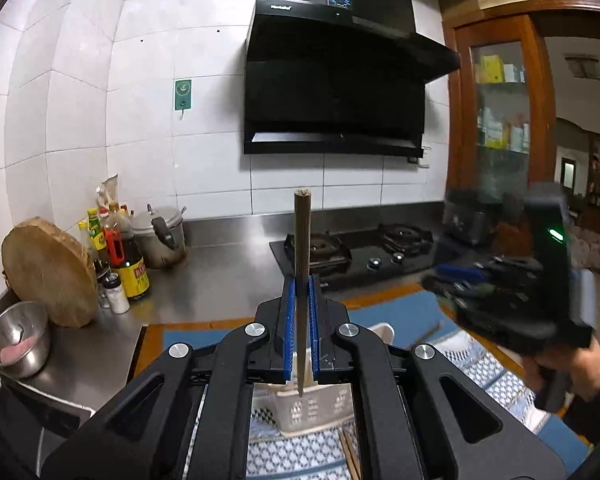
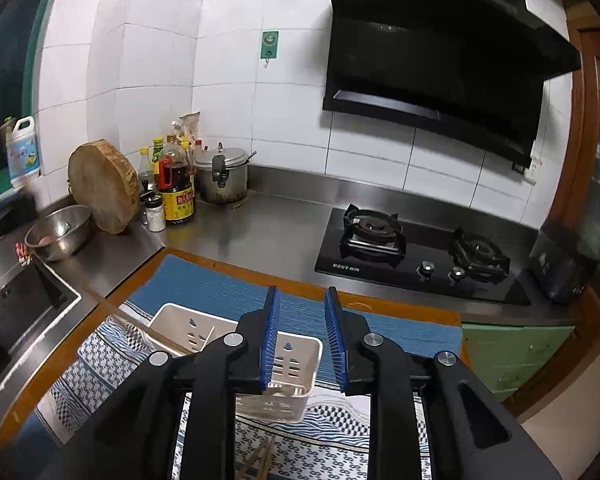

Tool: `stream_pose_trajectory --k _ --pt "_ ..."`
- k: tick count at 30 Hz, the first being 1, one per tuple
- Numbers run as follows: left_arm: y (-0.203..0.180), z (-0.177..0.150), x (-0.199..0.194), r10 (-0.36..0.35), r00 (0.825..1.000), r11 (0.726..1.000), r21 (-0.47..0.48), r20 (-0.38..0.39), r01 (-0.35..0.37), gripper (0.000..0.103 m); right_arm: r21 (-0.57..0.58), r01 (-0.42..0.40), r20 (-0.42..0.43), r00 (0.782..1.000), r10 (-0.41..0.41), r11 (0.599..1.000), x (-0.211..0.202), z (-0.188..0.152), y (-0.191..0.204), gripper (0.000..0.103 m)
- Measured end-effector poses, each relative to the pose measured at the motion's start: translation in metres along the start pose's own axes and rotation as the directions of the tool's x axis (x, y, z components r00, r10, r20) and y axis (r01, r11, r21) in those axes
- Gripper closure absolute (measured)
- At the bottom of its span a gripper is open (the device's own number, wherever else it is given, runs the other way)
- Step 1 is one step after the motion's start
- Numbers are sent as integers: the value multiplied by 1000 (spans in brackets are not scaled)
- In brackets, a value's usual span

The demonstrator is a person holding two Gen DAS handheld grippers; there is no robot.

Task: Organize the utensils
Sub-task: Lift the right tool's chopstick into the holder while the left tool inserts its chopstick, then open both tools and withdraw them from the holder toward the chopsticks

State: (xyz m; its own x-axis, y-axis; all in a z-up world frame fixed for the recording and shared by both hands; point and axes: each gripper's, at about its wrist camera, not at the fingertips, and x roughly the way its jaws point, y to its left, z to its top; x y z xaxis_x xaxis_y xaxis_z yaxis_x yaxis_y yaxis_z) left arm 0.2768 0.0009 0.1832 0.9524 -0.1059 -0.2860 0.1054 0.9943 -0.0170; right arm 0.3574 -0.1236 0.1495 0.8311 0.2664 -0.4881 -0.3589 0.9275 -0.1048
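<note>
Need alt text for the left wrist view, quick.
The left gripper is shut on an upright chopstick above a white utensil basket on a patterned cloth. The right gripper hovers blurred at right.

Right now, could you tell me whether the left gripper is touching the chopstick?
Touching. The left wrist view shows the left gripper with its blue pads closed against both sides of the upright chopstick, no gap visible.

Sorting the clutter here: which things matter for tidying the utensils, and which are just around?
Job: chopstick in left tongs; white utensil basket; loose chopsticks on cloth; right tongs.
Around: chopping board, sauce bottles, pot, steel bowl, hob.
</note>
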Motion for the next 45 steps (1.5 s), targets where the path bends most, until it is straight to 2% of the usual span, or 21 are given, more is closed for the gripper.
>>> stream_pose_trajectory --k 3,10,17,20,26,32,34,37,40,45 --pt "0 4 12 3 1000 1000 -21 1 -3 98 -11 -9 12 1000 9 1000 -12 -8 -1 73" --pt "6 -12 40 17 999 998 -63 -27 -19 98 -26 -28 12 1000 28 999 -39 -43 -1 69" --pt "15 -34 63 0 992 995 -98 -126 -12 97 -20 -57 -34 998 57 998 -53 -87 6 66" --pt "15 -38 63 8 991 996 -88 -134 -20 96 -4 -67 -64 996 66 998 -55 -106 9 65" --pt "10 -37 54 7 991 997 -81 -134 -18 94 54 -78 -134 987 85 995 -60 -149 10 64" --pt "11 -45 25 -6 993 996 -92 -119 -5 90 137 -96 -202 972 123 986 -67 -194 15 64" --pt "10 -55 12 -9 992 995 -95 -127 -3 86 136 -92 -239 963 123 986 -67 -212 22 64" --pt "8 -74 -4 -13 989 996 -94 -150 -1 86 125 -84 -278 954 116 989 -68 -235 33 65" --pt "9 -96 -18 -20 985 994 -106 -173 2 86 131 -73 -308 945 111 989 -67 -252 39 72" --pt "12 -136 -37 -17 974 992 -129 -225 -12 86 164 -67 -346 930 121 984 -60 -273 39 76"
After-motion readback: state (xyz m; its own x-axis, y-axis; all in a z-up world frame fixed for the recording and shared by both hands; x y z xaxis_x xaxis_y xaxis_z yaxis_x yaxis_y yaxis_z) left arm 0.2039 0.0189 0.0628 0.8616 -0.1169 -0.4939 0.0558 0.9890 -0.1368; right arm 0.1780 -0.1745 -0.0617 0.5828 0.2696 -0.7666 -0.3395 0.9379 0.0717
